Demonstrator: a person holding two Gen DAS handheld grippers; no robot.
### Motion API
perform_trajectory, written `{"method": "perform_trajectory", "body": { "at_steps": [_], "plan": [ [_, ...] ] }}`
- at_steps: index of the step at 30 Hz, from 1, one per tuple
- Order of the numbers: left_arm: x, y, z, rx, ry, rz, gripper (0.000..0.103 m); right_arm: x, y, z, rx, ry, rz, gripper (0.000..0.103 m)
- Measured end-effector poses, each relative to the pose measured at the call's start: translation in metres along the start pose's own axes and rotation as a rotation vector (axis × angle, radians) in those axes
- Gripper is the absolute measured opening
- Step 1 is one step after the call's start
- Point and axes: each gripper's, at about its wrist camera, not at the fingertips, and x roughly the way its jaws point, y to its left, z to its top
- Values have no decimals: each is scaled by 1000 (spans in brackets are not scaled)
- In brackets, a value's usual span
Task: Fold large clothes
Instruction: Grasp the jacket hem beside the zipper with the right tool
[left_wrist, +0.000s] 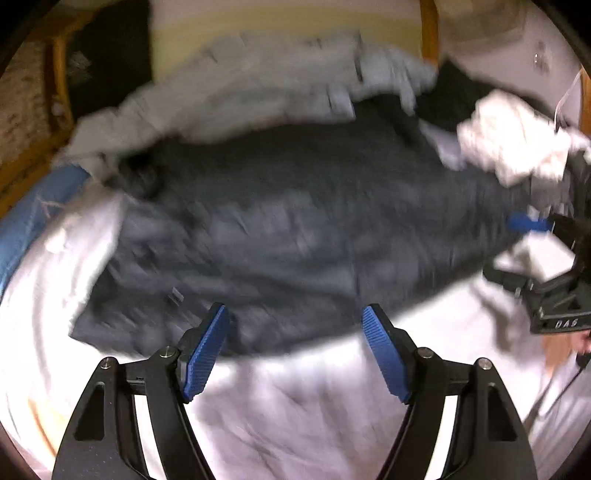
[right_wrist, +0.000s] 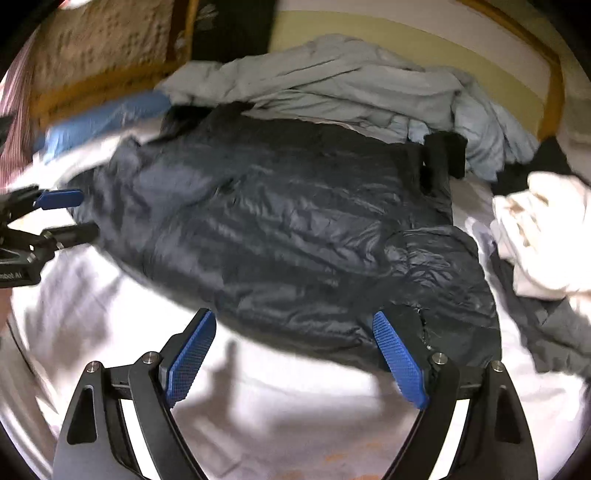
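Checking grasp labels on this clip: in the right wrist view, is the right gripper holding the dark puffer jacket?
No. The right gripper has its jaws wide apart with nothing between them, and the dark puffer jacket lies flat on the white bedsheet.

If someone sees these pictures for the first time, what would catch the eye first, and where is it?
First the dark puffy jacket, spread flat across the middle of the white sheet. Behind it lies a crumpled grey cloth, and at the right a white bundle. In front, the left gripper and right gripper both stand with jaws open and empty at the jacket's near edge.
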Motion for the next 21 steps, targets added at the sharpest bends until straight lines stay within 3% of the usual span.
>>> {"method": "perform_trajectory", "body": {
  "at_steps": [6,8,11,14,17,19,21],
  "plan": [
    [31,-7,-10,41,125,116,76,22,0,-10,-60,105,-131,89],
    [33,2,-7,-1,129,125,76,26,-8,-9,-60,117,-230,89],
    [32,15,-7,-28,90,205,75,30,-30,-5,0,125,-316,89],
    [40,22,-3,-42,64,277,75,37,-64,-7,129,150,-278,87],
    [42,27,-2,-45,50,348,74,38,-79,-8,178,135,-214,73],
    [40,33,-2,-56,45,332,74,37,-80,-7,155,122,-203,65],
    [37,39,-2,-71,42,314,74,33,-74,-7,136,108,-201,51]
  ]
}}
